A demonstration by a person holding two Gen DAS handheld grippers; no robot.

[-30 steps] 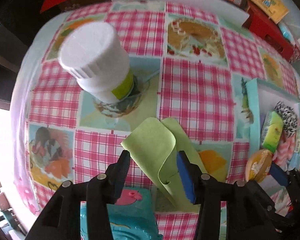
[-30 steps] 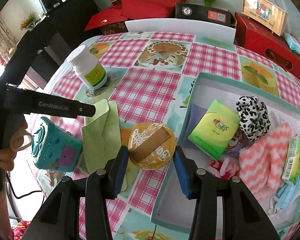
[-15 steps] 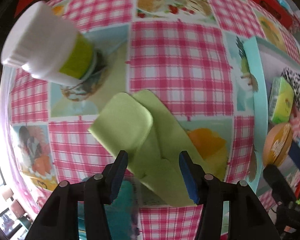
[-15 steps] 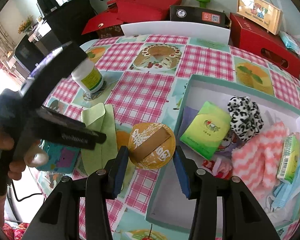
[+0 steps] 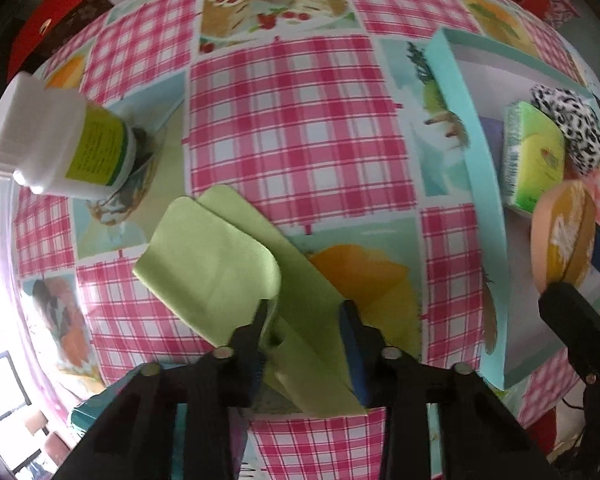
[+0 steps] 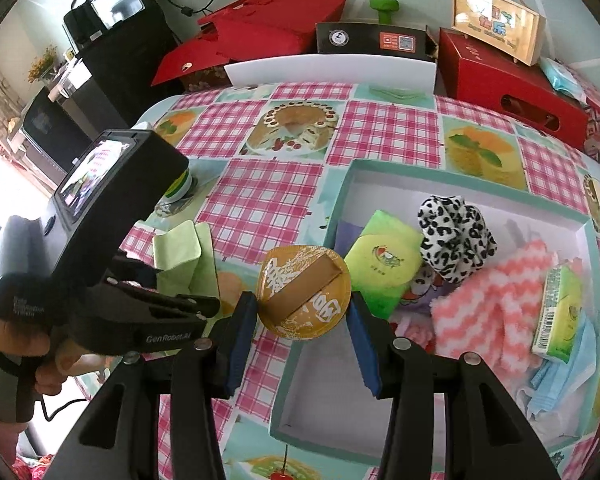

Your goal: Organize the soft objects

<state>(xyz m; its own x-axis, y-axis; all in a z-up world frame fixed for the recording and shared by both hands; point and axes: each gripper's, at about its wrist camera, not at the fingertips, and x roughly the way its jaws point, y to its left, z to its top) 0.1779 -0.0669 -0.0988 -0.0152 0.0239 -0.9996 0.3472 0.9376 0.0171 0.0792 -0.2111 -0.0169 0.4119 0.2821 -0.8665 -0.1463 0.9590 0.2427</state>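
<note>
1. Jaws of the left gripper are closing over the folded green cloth; a raised fold sits between them, and whether the pads press it yet cannot be told.
2. Jaws of the right gripper are clamped on a round golden tin, held just off the near-left corner of the box.
3. The green cloth lies on the checked desk, at about 9 o'clock from the box, with a white bottle at 11 o'clock from the cloth.
4. Already inside the box: a green tissue pack, a spotted scrunchie, a pink striped towel, a second small tissue pack and a blue face mask.
5. By my reading, most of the soft things are sorted; the green cloth is the one soft item still out. The bottle and the tin are hard, so they probably stay outside.
</note>
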